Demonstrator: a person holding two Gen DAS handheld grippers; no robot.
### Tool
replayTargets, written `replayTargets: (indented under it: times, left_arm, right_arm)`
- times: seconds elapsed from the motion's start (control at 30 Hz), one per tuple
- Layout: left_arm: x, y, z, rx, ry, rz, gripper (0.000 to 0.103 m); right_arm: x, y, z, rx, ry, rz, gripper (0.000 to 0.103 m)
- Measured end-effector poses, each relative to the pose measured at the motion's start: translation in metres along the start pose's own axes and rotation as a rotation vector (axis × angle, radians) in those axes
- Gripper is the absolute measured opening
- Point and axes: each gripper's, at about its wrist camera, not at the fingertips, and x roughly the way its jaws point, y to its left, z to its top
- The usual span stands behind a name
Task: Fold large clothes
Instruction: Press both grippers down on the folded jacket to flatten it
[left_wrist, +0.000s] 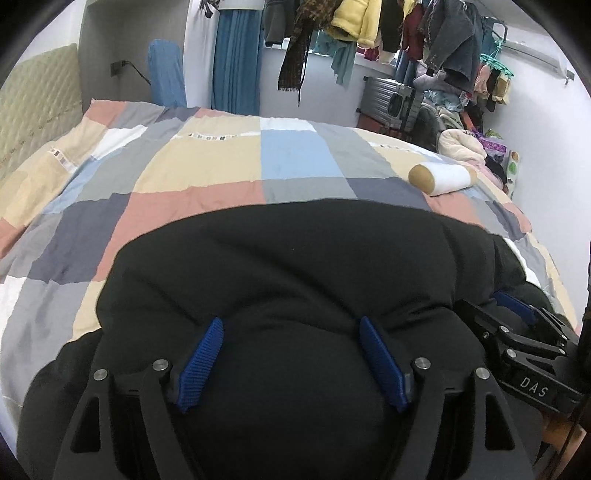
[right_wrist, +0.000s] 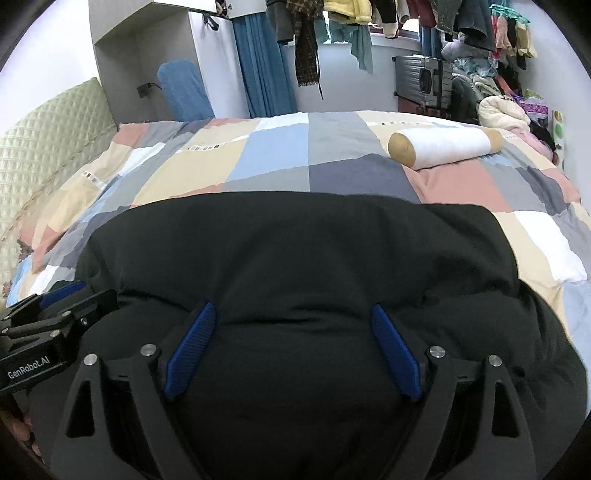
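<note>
Left gripper and right gripper sit side by side, pitched down, jaws spread with fingertips sunk in the black padded jacket on the patchwork quilt, nothing pinched.

A white bolster lies on the patchwork quilt.

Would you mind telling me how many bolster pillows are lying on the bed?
1. The bolster pillow lies on the patchwork quilt toward the far right, beyond the black garment; that garment could hide others.
</note>
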Motion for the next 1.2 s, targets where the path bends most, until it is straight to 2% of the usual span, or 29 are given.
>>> replayTargets:
  times: [0.2,0.7,0.87,1.0,1.1,1.2]
  left_arm:
    - [0.010,-0.002,-0.004,0.007,-0.015,0.026,0.077]
    - [-0.011,0.003,-0.011,0.037,-0.062,0.069,0.078]
    - [-0.024,0.015,-0.010,0.050,-0.081,0.131,0.078]
    - [-0.032,0.034,-0.012,0.015,-0.085,0.140,0.080]
    - [-0.034,0.044,-0.015,0.049,-0.087,0.207,0.081]
    - [-0.037,0.056,-0.021,0.053,-0.084,0.225,0.081]
  right_arm:
    - [0.015,-0.002,0.000,0.007,0.019,0.012,0.087]
    - [0.004,-0.004,-0.009,-0.025,-0.005,0.008,0.087]
    - [-0.002,-0.017,-0.007,-0.005,-0.007,0.012,0.087]
    - [-0.007,-0.025,-0.007,-0.006,-0.006,0.006,0.087]
    - [-0.014,-0.032,-0.009,-0.029,-0.008,-0.014,0.088]
    - [-0.019,-0.049,-0.010,-0.016,0.001,-0.012,0.088]
